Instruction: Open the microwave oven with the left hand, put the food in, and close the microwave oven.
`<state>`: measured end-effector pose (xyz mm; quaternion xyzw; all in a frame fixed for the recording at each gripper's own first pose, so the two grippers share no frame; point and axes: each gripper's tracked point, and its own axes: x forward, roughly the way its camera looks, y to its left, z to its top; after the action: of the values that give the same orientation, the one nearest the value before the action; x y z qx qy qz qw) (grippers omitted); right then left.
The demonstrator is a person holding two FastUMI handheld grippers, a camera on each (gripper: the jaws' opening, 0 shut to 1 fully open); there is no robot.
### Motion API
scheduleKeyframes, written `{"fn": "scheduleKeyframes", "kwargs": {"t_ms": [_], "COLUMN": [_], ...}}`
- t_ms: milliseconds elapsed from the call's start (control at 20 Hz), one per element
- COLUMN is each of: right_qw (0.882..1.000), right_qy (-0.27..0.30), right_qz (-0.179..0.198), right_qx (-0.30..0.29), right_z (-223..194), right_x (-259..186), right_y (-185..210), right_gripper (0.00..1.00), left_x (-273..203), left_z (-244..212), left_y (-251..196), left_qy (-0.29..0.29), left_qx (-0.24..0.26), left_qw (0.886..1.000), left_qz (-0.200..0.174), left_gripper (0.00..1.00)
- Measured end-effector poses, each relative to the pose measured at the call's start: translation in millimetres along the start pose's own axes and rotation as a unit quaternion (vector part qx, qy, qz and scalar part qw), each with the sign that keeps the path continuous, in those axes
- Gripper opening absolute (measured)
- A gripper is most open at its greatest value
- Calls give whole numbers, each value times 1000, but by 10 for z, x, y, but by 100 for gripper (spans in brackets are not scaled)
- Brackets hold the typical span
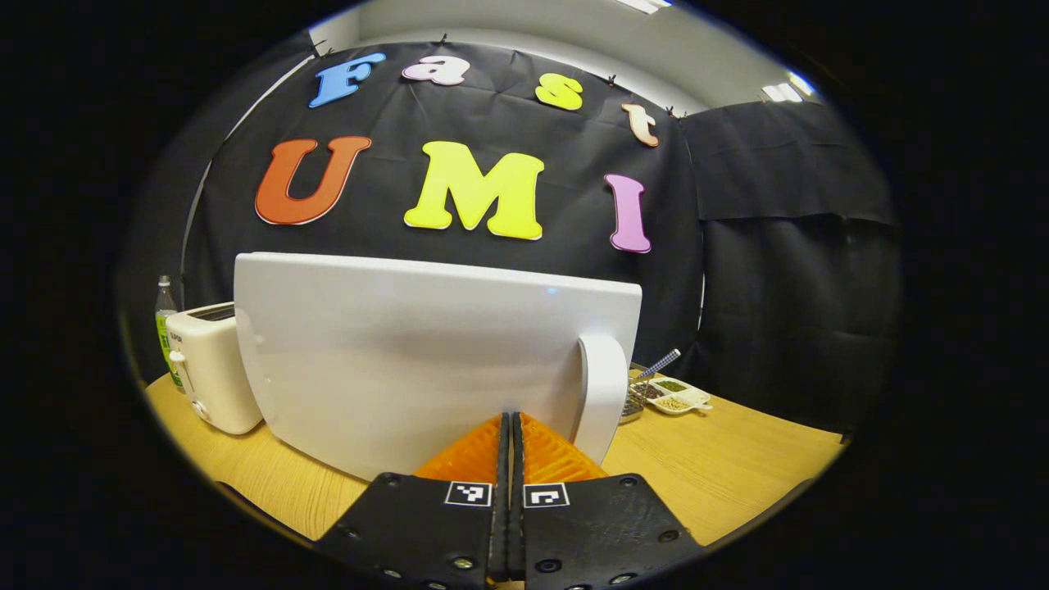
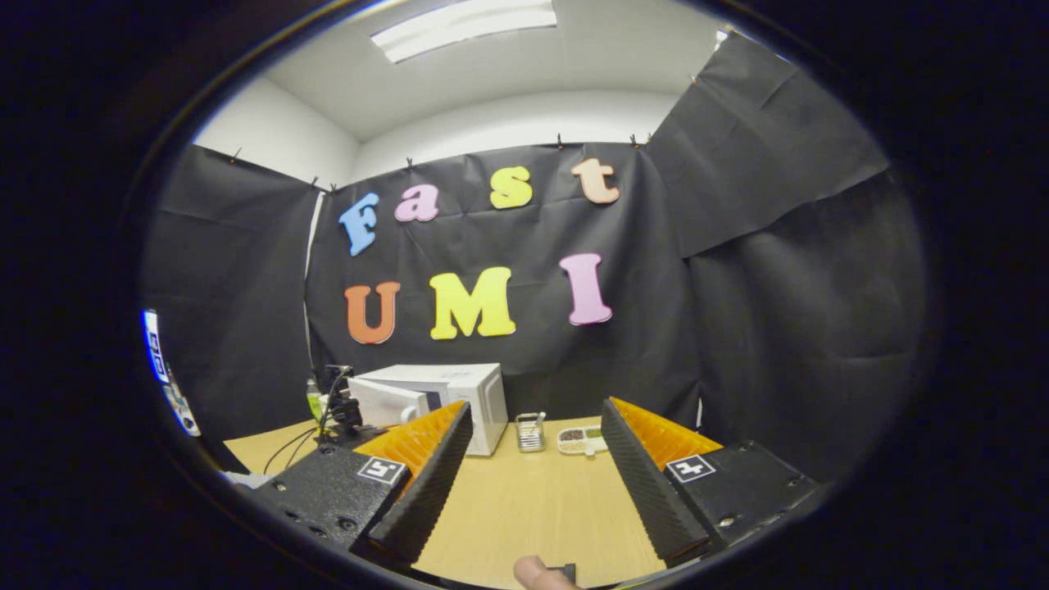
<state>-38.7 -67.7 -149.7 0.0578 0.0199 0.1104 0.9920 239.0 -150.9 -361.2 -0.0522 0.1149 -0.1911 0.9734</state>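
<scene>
A white toaster (image 1: 211, 377) stands on the wooden bench (image 1: 737, 459) beside a green-labelled bottle (image 1: 165, 324); farther right lie a divided dish (image 1: 678, 397) and, seemingly, a wire holder (image 2: 530, 432).

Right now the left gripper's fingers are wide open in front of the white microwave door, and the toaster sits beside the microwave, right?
Not quite. The left gripper is shut, its fingers pressed together, as the left gripper view shows. The rest holds: it is in front of the white microwave door, and the toaster sits beside the microwave.
</scene>
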Motion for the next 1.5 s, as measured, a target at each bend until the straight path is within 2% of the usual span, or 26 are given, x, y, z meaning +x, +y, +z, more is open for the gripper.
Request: {"fn": "scheduleKeyframes", "kwargs": {"t_ms": [200, 250, 400, 450, 500, 600, 650, 700, 750, 800, 950, 1100, 1200, 1250, 1300, 1350, 1400, 1500], "right_qw": [1000, 1000, 1000, 999, 999, 998, 998, 998, 998, 998, 998, 998, 998, 998, 997, 997, 997, 997], "right_qy": [19, 19, 27, 31, 39, 50, 51, 50, 50, 49, 50, 56, 58, 58, 59, 59, 57, 59], "right_qz": [14, 14, 4, 1, -2, -1, 0, -2, -6, -10, -15, -17, -18, -20, -24, -27, -30, -33], "right_qx": [9, 8, 11, 14, 19, 28, 30, 29, 29, 28, 30, 34, 33, 32, 33, 34, 35, 34], "right_z": [-75, -90, -192, -230, -287, -357, -350, -339, -335, -329, -316, -322, -316, -305, -311, -306, -293, -310], "right_x": [94, 113, 171, 185, 200, 200, 200, 190, 188, 184, 150, 128, 97, 87, 81, 74, 65, 51], "right_y": [-37, -71, -199, -235, -266, -282, -275, -279, -297, -312, -270, -212, -166, -152, -151, -141, -105, -44], "right_gripper": [100, 91, 91, 91, 91, 91, 100, 100, 91, 100, 100, 100, 100, 91, 100, 100, 100, 100], "left_x": [386, 473, 688, 797, 641, 761, 745, 727, 747, 753, 727, 631, 525, 439, 355, 207, 120, -234], "left_z": [-44, -31, -4, 30, 47, -45, -14, -22, -15, -14, -16, -69, -41, 6, 29, 19, 50, 154], "left_y": [-52, -87, -5, -1, -20, 19, 48, 49, 42, 48, 71, 155, 135, 146, 132, 107, 260, 407], "left_qy": [20, 20, 25, 19, 29, 40, 38, 43, 44, 46, 57, 84, 83, 80, 82, 97, 96, 86], "left_qx": [19, 23, 23, 21, 13, 27, 38, 42, 41, 38, 30, 15, 8, 5, 0, -5, 3, 10], "left_qw": [999, 999, 997, 997, 996, 995, 995, 994, 995, 995, 994, 990, 990, 990, 990, 989, 985, 979], "left_qz": [22, 25, 70, 73, 78, 84, 87, 86, 84, 84, 91, 114, 114, 115, 110, 110, 145, 186], "left_gripper": [0, 0, 0, 0, 0, 1, 2, 2, 2, 2, 2, 3, 2, 2, 2, 2, 2, 63]}}
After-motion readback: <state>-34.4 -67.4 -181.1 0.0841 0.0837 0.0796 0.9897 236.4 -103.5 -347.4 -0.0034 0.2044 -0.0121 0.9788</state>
